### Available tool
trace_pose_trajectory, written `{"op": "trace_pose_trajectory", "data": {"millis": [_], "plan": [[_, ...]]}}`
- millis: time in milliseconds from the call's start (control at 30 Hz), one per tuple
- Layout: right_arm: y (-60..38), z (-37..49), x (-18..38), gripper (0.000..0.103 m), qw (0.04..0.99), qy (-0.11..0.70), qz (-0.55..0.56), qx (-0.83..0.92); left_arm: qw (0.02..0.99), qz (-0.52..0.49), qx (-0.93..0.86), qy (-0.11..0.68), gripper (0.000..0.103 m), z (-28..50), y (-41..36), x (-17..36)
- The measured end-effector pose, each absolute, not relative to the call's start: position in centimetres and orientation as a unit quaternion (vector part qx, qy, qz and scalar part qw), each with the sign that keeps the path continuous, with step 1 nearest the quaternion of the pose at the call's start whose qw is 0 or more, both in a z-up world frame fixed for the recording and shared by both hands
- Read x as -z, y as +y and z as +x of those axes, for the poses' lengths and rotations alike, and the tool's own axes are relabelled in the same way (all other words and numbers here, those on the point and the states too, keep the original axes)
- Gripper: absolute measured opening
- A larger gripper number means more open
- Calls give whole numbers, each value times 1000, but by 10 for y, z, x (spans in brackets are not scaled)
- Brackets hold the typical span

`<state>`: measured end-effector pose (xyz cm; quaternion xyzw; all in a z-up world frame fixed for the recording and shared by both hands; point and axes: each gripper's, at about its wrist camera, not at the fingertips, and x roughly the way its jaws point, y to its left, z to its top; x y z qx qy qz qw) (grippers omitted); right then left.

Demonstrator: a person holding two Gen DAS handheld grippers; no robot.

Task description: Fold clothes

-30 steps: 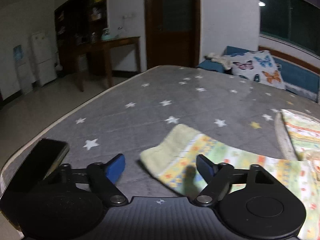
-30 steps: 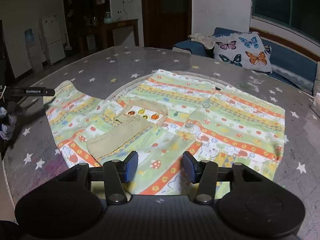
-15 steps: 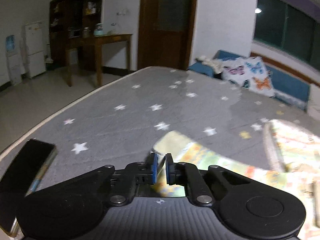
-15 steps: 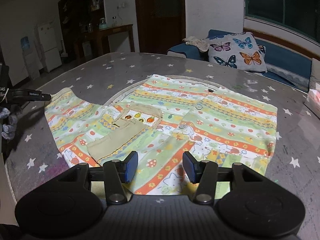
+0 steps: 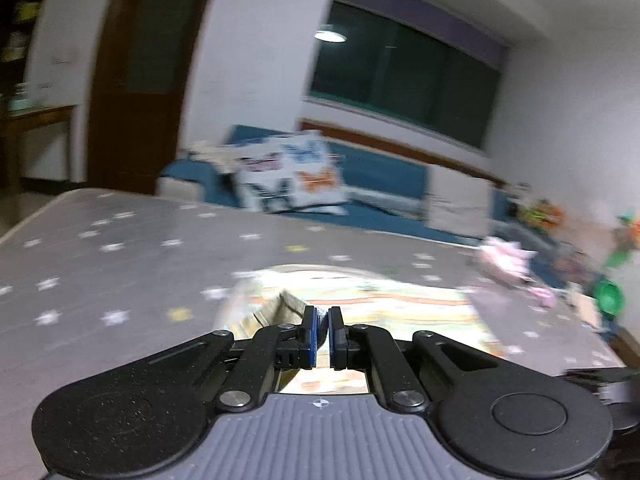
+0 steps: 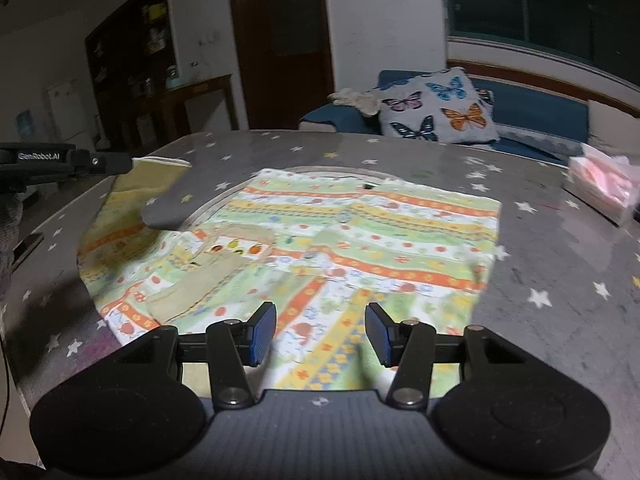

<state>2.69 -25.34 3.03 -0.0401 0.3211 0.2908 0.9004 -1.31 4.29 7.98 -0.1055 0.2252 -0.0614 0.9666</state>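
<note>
Shirt, a small striped one in green, orange and yellow, lies front-up and mostly flat on a grey star-printed surface. Its collar points away from the right wrist camera and its hem lies nearest that camera, so its long axis runs near to far. One sleeve, on the left of that view, is lifted off the surface and stretches up toward the far left. A beige pocket sits on the shirt's left half.

Left gripper has its jaws closed almost together, and pale cloth shows at and behind the tips, so it appears to pinch the sleeve; this view is blurred. In the right wrist view the same gripper meets the raised sleeve end.

Right gripper hangs just above the hem, its jaws wide apart and holding nothing.

A butterfly cushion rests on a blue sofa beyond the surface. A pink packet lies near the surface's right edge.
</note>
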Motion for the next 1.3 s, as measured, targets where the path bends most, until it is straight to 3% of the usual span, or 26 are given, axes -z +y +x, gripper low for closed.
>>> {"op": "trace_pose_trajectory", "data": {"millis": [367, 433, 467, 533, 900, 1000, 1167, 1300], "plan": [[-286, 28, -29, 49, 910, 323, -3, -260, 930, -65, 237, 272, 9, 4, -60, -64], [-288, 28, -29, 49, 910, 324, 1, -259, 925, -48, 248, 283, 22, -1, -66, -56], [-289, 28, -30, 49, 910, 325, 3, -259, 925, -41, 248, 284, 35, -5, -65, -54], [-291, 28, -30, 48, 910, 326, 7, -258, 930, -32, 240, 278, 43, -11, -59, -53], [-262, 54, -10, 36, 891, 363, 18, -274, 951, -27, 79, 298, 46, -10, 29, -29], [-256, 61, -5, 30, 887, 371, 18, -273, 950, -31, 58, 306, 46, -11, 45, -23], [-249, 59, -5, 6, 891, 365, 4, -270, 948, -37, 42, 312, 46, -11, 59, -19], [-254, 52, -19, 3, 903, 340, -1, -263, 950, -27, 36, 309, 46, -4, 58, -18]]}}
